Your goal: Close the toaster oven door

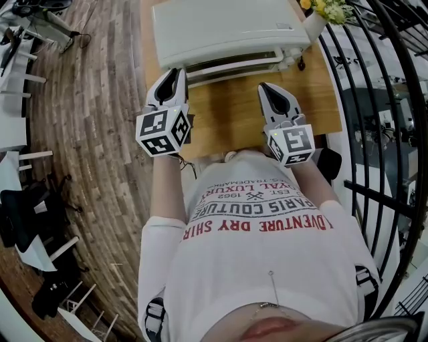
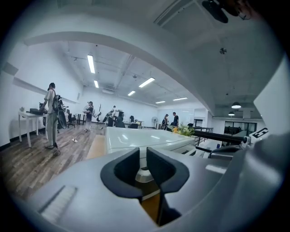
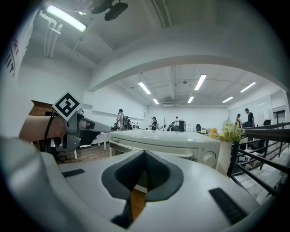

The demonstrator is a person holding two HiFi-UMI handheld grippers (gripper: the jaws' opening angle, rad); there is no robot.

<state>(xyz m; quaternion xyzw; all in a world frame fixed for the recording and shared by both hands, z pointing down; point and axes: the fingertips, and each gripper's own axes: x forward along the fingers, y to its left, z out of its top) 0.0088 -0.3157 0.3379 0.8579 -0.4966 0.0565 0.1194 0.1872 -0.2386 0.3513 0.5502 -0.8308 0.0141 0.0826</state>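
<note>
The white toaster oven (image 1: 221,27) stands at the far side of a wooden table (image 1: 234,123). Its door with the long white handle (image 1: 234,68) looks upright against the front. My left gripper (image 1: 177,72) hovers at the oven's front left corner, with a narrow gap between the jaws and nothing in it. In the left gripper view the oven (image 2: 136,138) lies just past the left gripper (image 2: 142,159). My right gripper (image 1: 263,87) is shut and empty, a little short of the oven's front right. The right gripper view shows the right gripper (image 3: 144,153) facing the oven (image 3: 158,142).
A white vase of yellow flowers (image 1: 315,20) stands by the oven's right end, beside its knobs (image 3: 208,158). A black metal railing (image 1: 374,100) runs along the table's right side. Wooden floor (image 1: 93,133) lies to the left, with people and desks far off.
</note>
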